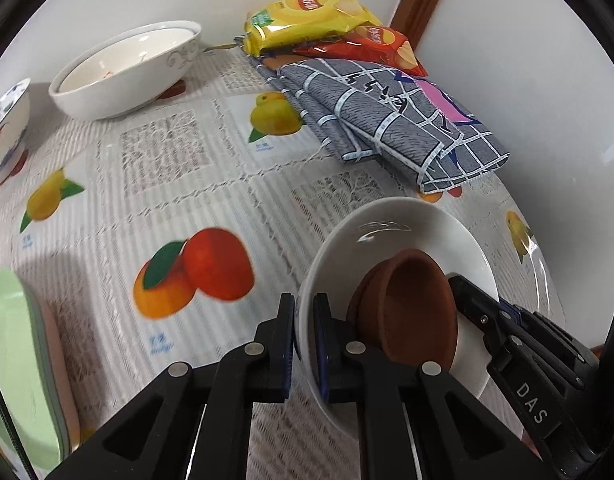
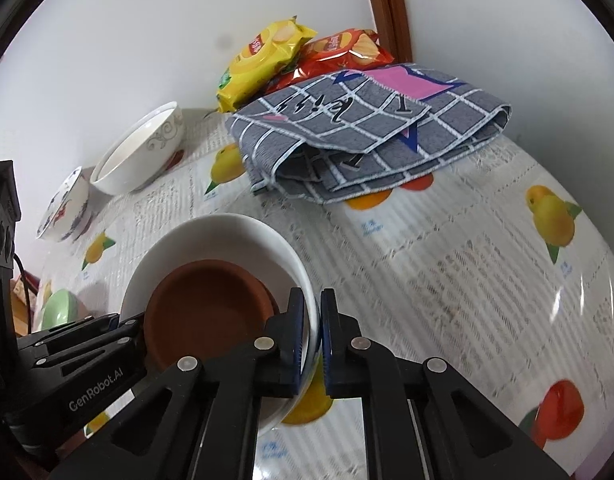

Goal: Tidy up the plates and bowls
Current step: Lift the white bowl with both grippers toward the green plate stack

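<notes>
The fruit-print surface [image 1: 179,184] carries the large white bowl [image 1: 127,72] at the back. Nearer, both grippers' fingers are clamped on opposite rims of the white plate [image 1: 407,232], left gripper [image 1: 304,340] and right gripper [image 2: 319,340], probably steadying the brown clay dishes [image 1: 411,304] nested inside it.

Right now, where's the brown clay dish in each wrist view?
Left wrist: brown clay dish lower right, inside the white plate.
Right wrist: brown clay dish lower left, inside the same plate.
Shared landmark: grey checked cloth beyond it.
</notes>
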Motion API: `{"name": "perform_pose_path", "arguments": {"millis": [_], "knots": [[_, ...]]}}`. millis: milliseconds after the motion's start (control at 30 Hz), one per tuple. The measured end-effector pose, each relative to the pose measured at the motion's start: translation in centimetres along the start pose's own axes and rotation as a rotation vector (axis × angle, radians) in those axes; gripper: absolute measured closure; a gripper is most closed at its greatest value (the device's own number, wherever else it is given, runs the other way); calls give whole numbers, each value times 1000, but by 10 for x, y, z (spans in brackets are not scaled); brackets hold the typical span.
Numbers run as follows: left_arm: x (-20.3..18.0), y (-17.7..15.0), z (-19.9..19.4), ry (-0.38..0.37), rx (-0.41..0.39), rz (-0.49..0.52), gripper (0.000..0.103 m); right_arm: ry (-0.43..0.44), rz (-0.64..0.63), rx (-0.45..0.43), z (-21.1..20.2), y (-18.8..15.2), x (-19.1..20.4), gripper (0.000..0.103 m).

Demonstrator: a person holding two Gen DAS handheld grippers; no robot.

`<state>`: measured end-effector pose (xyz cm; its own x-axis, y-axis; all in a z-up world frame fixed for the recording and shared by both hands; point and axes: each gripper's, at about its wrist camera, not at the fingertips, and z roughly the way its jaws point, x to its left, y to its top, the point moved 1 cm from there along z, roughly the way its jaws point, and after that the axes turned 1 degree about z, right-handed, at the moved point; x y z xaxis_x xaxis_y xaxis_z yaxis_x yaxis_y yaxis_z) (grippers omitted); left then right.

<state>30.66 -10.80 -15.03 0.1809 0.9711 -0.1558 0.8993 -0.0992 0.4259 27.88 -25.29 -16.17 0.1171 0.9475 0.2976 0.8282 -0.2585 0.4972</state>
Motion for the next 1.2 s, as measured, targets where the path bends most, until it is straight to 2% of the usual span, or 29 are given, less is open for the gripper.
{"name": "perform_pose_path", "arguments": {"millis": [300, 1200], "knots": [[20, -16, -30, 8, -21, -32, 94, 21, -11, -10, -19, -13, 23, 95], [78, -24, -99, 21, -120, -104, 94, 64, -92, -68, -58, -13, 103, 95]]}}
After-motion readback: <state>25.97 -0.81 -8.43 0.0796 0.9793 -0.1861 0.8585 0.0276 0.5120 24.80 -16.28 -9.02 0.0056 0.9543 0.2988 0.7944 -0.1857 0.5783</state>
